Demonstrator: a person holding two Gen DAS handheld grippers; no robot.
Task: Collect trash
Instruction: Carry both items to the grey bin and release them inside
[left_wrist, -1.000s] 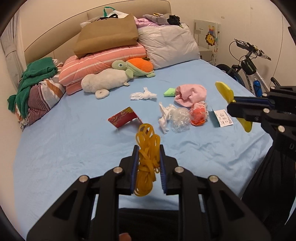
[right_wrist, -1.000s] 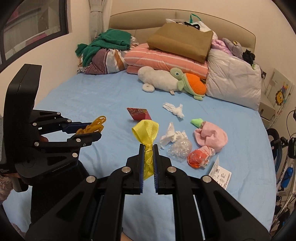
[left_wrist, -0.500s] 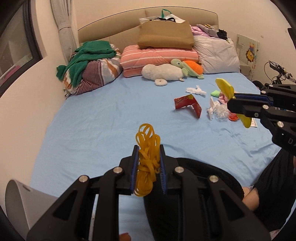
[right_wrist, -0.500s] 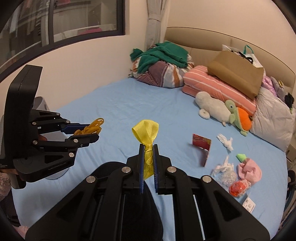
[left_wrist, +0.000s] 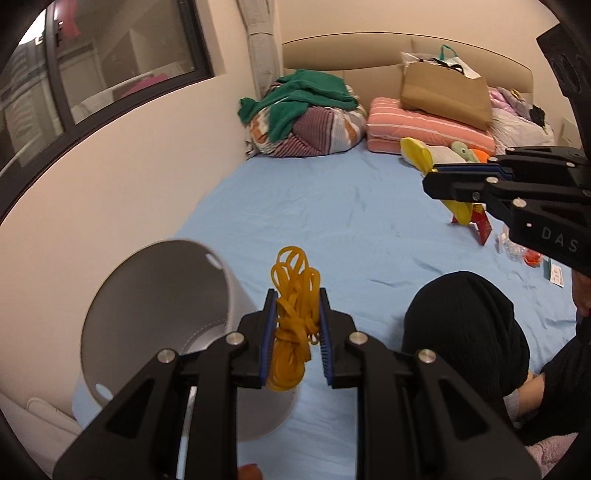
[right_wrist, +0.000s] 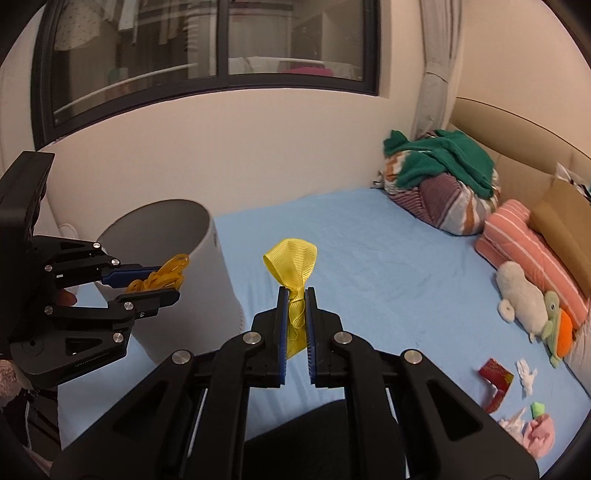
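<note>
The left tool was clenched on a tangled bunch of orange rubber bands. The thin, stretchy loops stuck up between its blue ribbed pads, low in the middle of the left wrist view. Just left of them stood a round white bin with smooth walls and small holes near its rim. Its open top was tipped toward the camera.

The right tool was clenched on a yellow ribbon. The ribbon was woven with fine ribs and curled into a soft loop above the pads, in the middle of the right wrist view. The bin sat to the left there, on the bed's edge by the wall.

The bed had a wrinkly light blue sheet. At the lower right of the right wrist view lay more trash: a folded red paper, a crumpled white tissue and a soft pink lump.
</note>
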